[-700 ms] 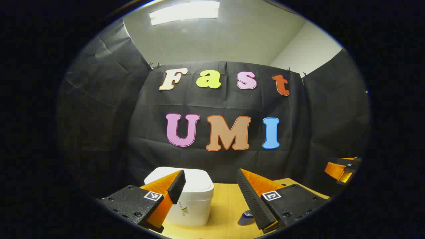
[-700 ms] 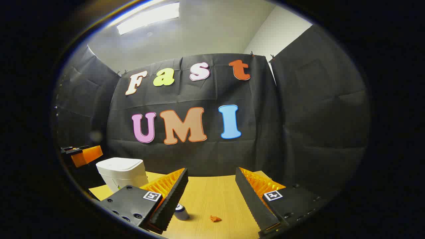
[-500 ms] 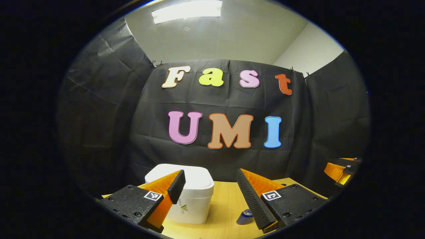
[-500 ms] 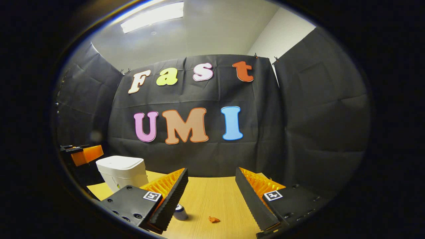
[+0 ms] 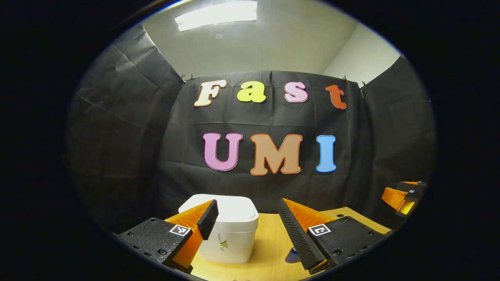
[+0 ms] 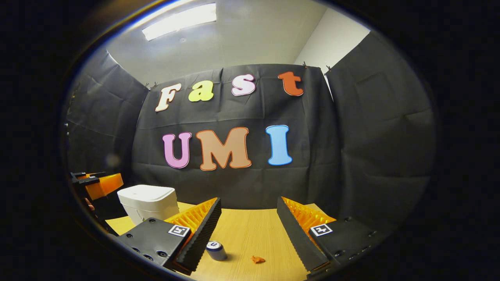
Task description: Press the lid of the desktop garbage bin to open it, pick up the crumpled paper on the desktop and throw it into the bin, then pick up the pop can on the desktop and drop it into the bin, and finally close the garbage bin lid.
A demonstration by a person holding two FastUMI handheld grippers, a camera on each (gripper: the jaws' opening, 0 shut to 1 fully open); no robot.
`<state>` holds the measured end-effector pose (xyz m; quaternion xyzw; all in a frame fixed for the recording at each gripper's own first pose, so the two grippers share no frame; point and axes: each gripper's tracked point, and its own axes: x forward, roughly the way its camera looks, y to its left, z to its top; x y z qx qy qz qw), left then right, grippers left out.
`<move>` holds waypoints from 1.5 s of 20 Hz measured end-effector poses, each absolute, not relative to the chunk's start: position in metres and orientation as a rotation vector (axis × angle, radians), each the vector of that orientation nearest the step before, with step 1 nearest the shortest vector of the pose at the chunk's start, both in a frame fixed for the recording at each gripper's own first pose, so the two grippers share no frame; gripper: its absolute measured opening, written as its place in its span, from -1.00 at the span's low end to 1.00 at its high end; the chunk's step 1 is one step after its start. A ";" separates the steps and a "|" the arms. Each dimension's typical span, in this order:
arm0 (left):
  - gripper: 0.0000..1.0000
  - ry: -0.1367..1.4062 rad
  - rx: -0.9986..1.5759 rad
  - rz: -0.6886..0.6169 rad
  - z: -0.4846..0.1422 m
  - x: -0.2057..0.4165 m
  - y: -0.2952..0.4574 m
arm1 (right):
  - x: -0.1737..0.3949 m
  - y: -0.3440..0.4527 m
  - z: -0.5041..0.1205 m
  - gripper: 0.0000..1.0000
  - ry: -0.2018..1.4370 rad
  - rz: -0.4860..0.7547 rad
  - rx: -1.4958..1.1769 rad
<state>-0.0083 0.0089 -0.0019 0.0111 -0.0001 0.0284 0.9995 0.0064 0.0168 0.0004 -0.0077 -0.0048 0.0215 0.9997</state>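
A white desktop bin (image 5: 230, 230) with its lid down stands on the wooden desk, just ahead of my left gripper (image 5: 248, 210), which is open and empty above the desk. A pop can (image 5: 291, 256) peeks out behind its right finger. In the right gripper view the bin (image 6: 148, 201) stands at the left, the pop can (image 6: 216, 250) stands upright near the front, and a small orange crumpled paper (image 6: 257, 259) lies to its right. My right gripper (image 6: 249, 208) is open, empty, and raised over them.
The wooden desk (image 6: 250, 230) runs back to the black cloth wall. The other gripper (image 5: 402, 195) shows at the far right of the left gripper view, and at the far left (image 6: 99, 183) of the right gripper view beside the bin.
Both views have shifted slightly: the bin has slid a little right in each, and the can and paper sit a bit lower right in the right gripper view. Both grippers stay open.
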 end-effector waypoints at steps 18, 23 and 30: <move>0.84 0.029 0.050 0.062 -0.006 -0.004 0.007 | 0.010 0.009 0.003 0.92 -0.005 0.033 -0.004; 0.84 0.025 0.057 0.078 -0.004 -0.003 0.011 | 0.012 0.007 0.002 0.91 -0.003 0.031 0.005; 0.86 0.035 0.059 0.111 -0.006 0.002 0.024 | 0.015 0.009 0.003 0.91 -0.005 0.042 -0.010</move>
